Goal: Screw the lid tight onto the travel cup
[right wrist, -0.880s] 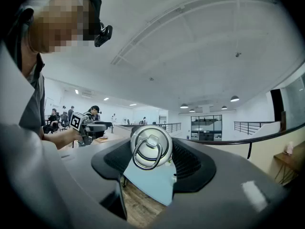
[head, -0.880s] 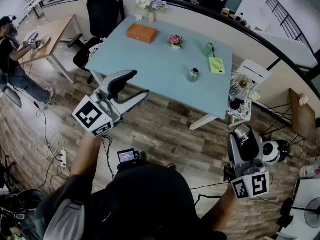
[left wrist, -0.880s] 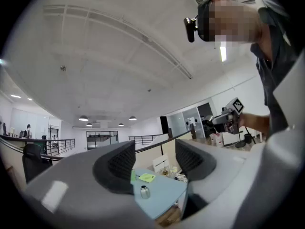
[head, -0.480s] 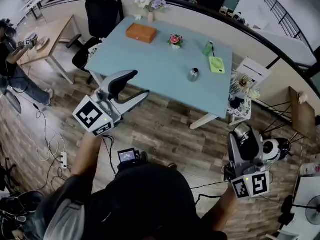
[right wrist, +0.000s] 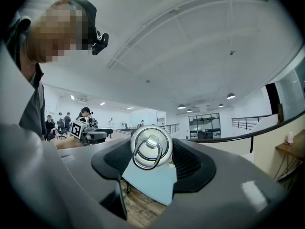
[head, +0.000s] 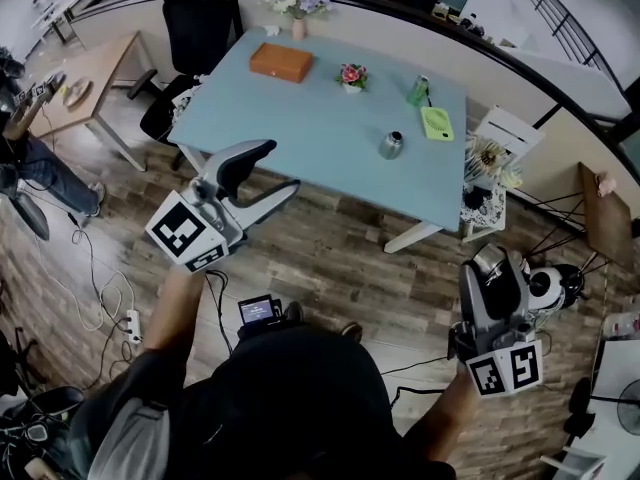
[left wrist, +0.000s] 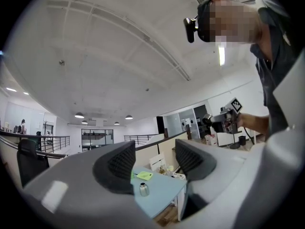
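The steel travel cup (head: 390, 146) stands without a lid on the light blue table (head: 300, 128), near its right front part. In the left gripper view the cup (left wrist: 143, 189) shows far off between the jaws. My left gripper (head: 278, 168) hangs over the wooden floor in front of the table, open and empty (left wrist: 155, 163). My right gripper (head: 488, 265) is low at the right, well short of the table. It is shut on the round steel lid (right wrist: 151, 148), whose ring handle faces the camera. The lid's top (head: 486, 259) shows in the head view.
On the table are a wooden box (head: 281, 62), a small flower pot (head: 352, 76), a green bottle (head: 418, 91) and a flat green item (head: 436, 125). A black office chair (head: 195, 18) stands behind the table, a white chair (head: 500, 133) at its right end. Cables lie on the floor at the left.
The table has slid slightly up in the head view. My right gripper with the lid sits a little lower and further right. The left gripper has stayed put.
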The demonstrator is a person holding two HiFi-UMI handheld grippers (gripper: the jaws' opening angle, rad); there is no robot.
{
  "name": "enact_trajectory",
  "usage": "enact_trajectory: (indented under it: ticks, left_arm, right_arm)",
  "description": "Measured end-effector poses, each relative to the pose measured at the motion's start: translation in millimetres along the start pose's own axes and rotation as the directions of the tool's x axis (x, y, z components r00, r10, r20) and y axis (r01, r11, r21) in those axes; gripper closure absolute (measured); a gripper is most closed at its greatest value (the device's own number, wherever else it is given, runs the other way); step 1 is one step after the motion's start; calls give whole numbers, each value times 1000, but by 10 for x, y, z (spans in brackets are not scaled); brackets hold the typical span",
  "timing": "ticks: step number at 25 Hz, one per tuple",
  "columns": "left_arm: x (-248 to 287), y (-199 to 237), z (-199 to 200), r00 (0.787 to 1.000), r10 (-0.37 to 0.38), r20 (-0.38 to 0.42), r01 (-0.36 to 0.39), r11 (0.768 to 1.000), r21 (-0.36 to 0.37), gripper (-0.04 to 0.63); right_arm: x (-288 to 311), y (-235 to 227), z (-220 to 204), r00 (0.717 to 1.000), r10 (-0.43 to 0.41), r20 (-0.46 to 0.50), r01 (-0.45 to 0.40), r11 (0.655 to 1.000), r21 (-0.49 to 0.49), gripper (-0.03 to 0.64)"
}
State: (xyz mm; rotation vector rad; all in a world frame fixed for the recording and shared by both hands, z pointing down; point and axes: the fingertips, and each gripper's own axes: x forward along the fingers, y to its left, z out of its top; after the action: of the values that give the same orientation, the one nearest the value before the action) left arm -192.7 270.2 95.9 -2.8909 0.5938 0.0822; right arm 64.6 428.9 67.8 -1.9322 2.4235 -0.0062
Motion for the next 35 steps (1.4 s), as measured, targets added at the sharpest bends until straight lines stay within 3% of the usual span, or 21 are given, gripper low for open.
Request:
enact_trajectory:
  ticks: [14,23,35]
  left_arm:
    - [-63,249,-82,998,-51,27,51,999,-16,282]
    - [168,298,-149,1000,-12,3,12,1000,-19,282]
    - [729,218,-213,996,85,-36,-86,996,-9,282]
  right_arm:
    - [230,244,-14,1000,-26,-11,26,1000,-5,353]
    - [444,-93,-45,1000,19,-13,-18,1000,14,353]
    - [849,-829,-107,989,145,-15,-144,988,49,353]
